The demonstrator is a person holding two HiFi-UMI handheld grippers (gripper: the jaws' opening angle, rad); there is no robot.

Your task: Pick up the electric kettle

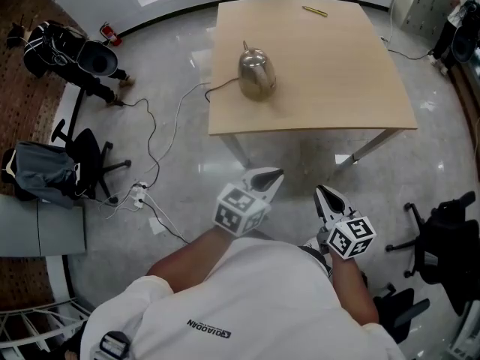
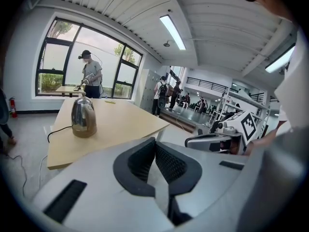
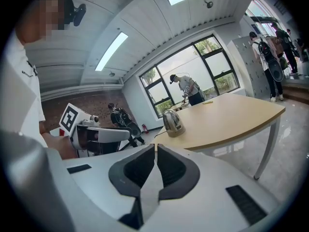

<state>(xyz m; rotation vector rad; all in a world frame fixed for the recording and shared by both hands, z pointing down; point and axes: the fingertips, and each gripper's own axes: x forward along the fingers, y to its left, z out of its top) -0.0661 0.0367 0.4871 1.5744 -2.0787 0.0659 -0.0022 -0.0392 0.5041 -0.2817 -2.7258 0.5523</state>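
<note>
The head view looks steeply down over the person onto a table (image 1: 330,66). Both gripper views look forward, low, from well back. All three share the table and kettle (image 1: 256,72).

One legible text is present: a small dark brand print (image 1: 209,328) on the back of the person's white shirt (image 1: 247,298). It appears upside down in the head view and reads approximately "QIAODAN" (individual letters are small). The marker cube (image 1: 238,210) of the left gripper (image 1: 271,177) and that of the right gripper (image 1: 324,195) carry square black-and-white code patterns.
</note>
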